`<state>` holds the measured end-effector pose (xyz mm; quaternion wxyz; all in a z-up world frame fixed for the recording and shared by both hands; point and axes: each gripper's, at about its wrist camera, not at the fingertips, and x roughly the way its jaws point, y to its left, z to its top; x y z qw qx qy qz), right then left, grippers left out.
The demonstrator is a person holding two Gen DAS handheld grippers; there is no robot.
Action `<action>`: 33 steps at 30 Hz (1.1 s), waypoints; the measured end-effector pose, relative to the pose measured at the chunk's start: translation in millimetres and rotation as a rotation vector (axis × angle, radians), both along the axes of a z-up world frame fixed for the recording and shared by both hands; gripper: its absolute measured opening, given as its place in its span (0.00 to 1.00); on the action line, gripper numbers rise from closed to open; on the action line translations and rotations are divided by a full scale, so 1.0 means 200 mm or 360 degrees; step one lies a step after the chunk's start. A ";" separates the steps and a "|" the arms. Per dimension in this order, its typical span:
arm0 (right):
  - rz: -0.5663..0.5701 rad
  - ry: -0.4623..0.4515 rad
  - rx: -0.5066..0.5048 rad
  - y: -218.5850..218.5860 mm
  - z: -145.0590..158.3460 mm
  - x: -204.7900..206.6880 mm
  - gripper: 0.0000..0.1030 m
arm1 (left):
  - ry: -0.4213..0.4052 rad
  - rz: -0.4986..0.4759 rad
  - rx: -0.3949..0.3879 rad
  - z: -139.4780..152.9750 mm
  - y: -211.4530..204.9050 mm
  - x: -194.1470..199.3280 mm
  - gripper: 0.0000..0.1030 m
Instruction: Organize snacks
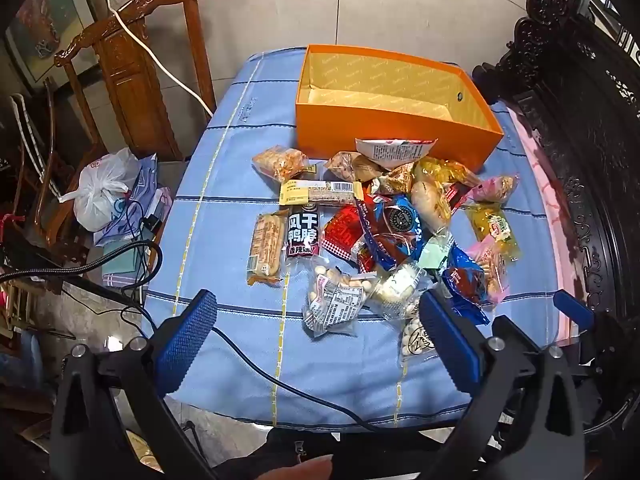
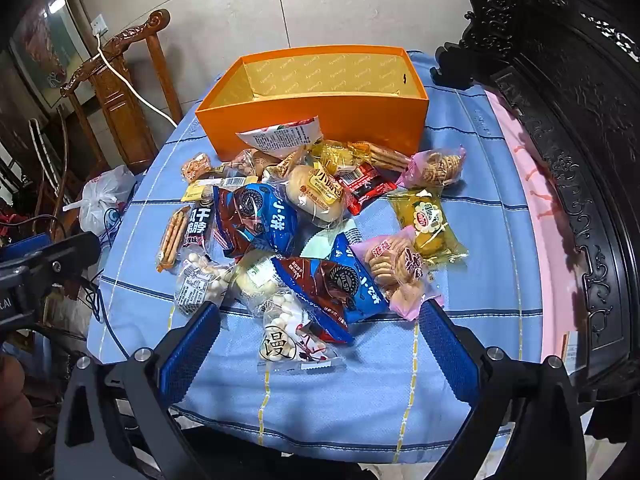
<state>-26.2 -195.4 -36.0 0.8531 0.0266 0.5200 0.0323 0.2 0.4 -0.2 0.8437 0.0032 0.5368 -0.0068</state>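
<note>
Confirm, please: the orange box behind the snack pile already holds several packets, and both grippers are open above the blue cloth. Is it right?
Not quite. The orange box is empty: the right wrist view shows only its bare yellow lining, and the snack pile lies in front of it on the blue cloth. The left gripper and right gripper are open, as you say.

Bench draped in a blue checked cloth, an open orange box sitting at the far end, and a loose heap of snack packets right before it.
</note>
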 end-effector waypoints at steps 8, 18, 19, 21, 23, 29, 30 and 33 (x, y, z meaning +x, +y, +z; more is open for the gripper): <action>-0.0006 -0.0004 0.0003 0.00 0.00 0.01 0.97 | 0.0000 -0.0003 0.0003 -0.01 0.01 0.00 0.96; 0.0001 -0.0004 0.0005 0.00 0.00 0.01 0.97 | 0.0004 0.0002 0.0007 0.00 0.00 0.00 0.96; 0.0001 -0.0004 0.0005 0.00 0.00 0.01 0.97 | 0.0004 0.0002 0.0008 0.00 0.00 0.00 0.96; 0.0000 -0.0003 0.0006 0.00 0.00 0.01 0.97 | 0.0006 0.0004 0.0007 0.00 0.00 0.00 0.96; 0.0000 -0.0002 0.0007 0.00 0.00 0.01 0.97 | 0.0008 0.0002 0.0008 0.00 0.00 0.00 0.96; -0.0001 0.0003 0.0008 0.00 0.00 0.01 0.97 | 0.0024 0.0007 -0.0009 -0.03 -0.01 -0.01 0.96; -0.0001 0.0003 0.0007 0.01 0.00 0.01 0.97 | 0.0028 0.0008 -0.0014 -0.03 0.00 -0.01 0.96; -0.0004 0.0005 0.0008 0.01 0.00 0.02 0.97 | 0.0030 0.0012 -0.0059 -0.04 0.02 0.00 0.96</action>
